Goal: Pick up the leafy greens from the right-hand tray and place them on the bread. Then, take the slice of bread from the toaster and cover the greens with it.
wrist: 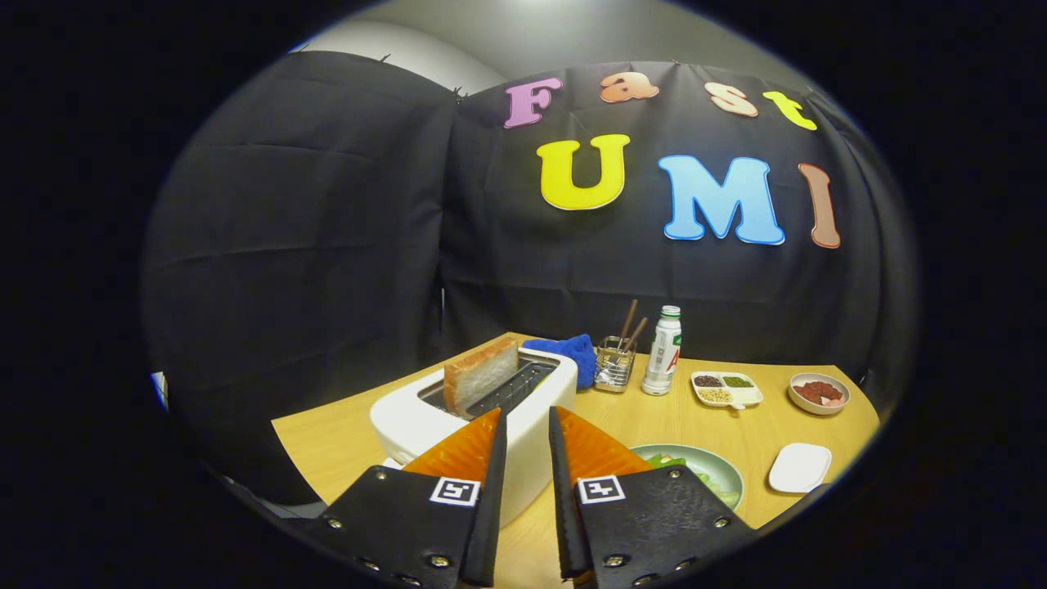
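Your gripper (527, 417) hangs above the wooden table (343, 442) with its two fingers set narrowly apart and nothing between them — the slim gap frames only the white side of the toaster (409, 421). That toaster sits just ahead of the fingertips, and the slice of bread (481, 375) stands upright in its slot, tilted a little, its crust edge up.

To the right of the fingers you have the green plate (728, 474), with the leafy greens (667, 462) lying on it, partly hidden behind the right finger (whether bread lies under them you cannot tell from here). Just beyond that plate sits a small white dish (799, 468).

Farther back on the table — beyond the toaster — you see a blue cloth (572, 352), a clear holder (613, 364) with brown sticks in it, and a white bottle (662, 352) with a green cap. Right of the bottle sits a divided tray (726, 389) of beans and seeds, then a round bowl (820, 393) holding something reddish.
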Motion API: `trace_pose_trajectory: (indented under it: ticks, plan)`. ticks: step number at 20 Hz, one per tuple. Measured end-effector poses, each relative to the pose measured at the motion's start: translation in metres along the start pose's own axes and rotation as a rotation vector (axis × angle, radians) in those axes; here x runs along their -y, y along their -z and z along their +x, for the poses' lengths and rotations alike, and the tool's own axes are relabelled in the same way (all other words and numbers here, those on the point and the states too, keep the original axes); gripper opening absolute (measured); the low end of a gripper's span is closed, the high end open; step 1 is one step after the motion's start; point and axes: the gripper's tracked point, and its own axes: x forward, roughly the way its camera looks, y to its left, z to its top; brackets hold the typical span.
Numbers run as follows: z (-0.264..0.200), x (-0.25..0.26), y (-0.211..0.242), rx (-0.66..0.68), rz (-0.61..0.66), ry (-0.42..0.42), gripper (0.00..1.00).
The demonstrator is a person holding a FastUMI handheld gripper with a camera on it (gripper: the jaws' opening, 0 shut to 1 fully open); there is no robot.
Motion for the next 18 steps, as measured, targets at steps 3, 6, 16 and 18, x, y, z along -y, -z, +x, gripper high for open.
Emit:
trace_pose_trajectory:
  ticks: [3, 6, 16, 18]
  plan:
    - [0.012, -0.025, -0.009, 0.011, 0.07, 0.004, 0.3]
    - [0.028, -0.048, -0.013, 0.005, 0.097, 0.016, 0.29]
    - [0.075, -0.063, 0.001, -0.053, 0.114, 0.18, 0.29]
    - [0.082, -0.061, 0.001, -0.059, 0.119, 0.206, 0.29]
